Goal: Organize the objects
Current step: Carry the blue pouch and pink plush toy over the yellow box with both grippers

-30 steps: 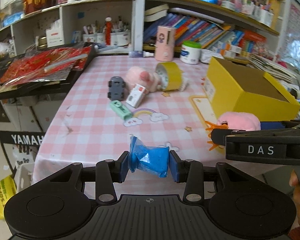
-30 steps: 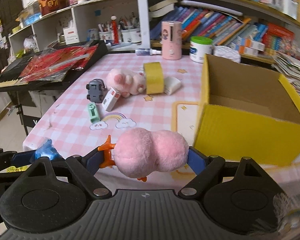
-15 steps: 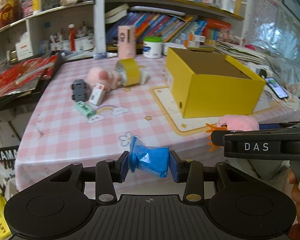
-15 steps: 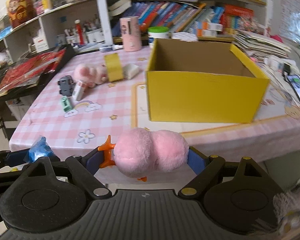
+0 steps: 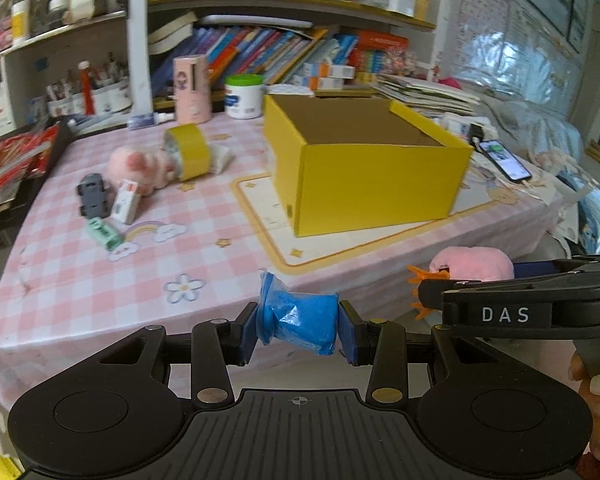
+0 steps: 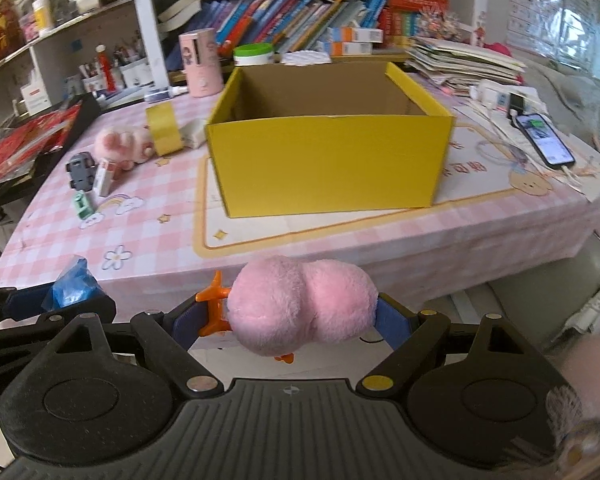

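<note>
The yellow box (image 6: 328,160) stands open-topped on a cream mat (image 6: 284,228) at the middle of the pink checked tablecloth (image 5: 100,280), its brown inside showing nothing from either wrist view — the likely destination, judging by the task, for what both grippers carry. The left gripper (image 5: 298,330) is clamped narrow on a crumpled blue packet (image 5: 298,322), pads pressing its two ends so the soft wrapper bulges between them. The right gripper (image 6: 302,312) stands much wider, closed around a pink plush toy (image 6: 304,306) with orange feet, squeezed at the waist so it puffs into two lobes; a grip across the middle probably keeps the limp toy from swinging. Both loads hang off the near edge of the table, short of the box and below its rim, so each will need lifting over the front wall before release.

Still waiting at the table's far-left side is a loose cluster: a second pink plush (image 5: 140,166) lying against a roll of yellow tape (image 5: 188,152) on its side, a grey toy car (image 5: 94,196) touching a small white carton (image 5: 126,202), and a green eraser-like block (image 5: 106,234) just in front — apart from the box, apparently not yet sorted. A phone (image 6: 544,140) lies beyond the box's right side, on its cable.
</note>
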A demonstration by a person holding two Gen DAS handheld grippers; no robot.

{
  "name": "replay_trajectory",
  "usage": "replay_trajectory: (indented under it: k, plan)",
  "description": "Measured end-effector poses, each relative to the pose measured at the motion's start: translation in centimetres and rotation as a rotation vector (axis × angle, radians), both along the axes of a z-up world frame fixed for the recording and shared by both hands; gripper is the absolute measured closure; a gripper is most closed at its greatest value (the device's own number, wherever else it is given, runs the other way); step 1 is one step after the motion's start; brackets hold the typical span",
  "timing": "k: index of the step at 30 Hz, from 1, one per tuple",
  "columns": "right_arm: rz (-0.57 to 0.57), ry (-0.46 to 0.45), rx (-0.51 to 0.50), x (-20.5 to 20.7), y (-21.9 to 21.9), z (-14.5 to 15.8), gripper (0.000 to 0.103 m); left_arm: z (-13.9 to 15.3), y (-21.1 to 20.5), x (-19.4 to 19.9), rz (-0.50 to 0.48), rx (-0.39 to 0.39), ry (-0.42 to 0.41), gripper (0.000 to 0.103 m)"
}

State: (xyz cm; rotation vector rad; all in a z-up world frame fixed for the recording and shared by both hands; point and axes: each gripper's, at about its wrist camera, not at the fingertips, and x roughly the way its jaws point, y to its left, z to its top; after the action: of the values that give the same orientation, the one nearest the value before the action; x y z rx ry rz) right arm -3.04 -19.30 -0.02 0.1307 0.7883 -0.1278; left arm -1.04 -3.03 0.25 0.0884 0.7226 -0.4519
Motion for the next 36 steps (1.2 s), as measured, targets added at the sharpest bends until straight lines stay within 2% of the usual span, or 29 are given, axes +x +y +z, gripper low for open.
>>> replay_trajectory:
  k: [16,26,36]
  plan:
    - [-0.107,0.011,0.012,-0.9,-5.6,0.0,0.017,0.3,-6.1,0.7,-0.135,0.027,-0.026,0.064]
    - [-0.092,0.015,0.023,1.0,-7.0,-0.1,0.017,0.4,-7.4,2.1,-0.123,0.039,-0.032,0.064]
    - [-0.064,0.008,0.006,3.8,-8.7,0.6,0.017,1.3,-9.2,4.1,-0.125,0.013,-0.066,0.064]
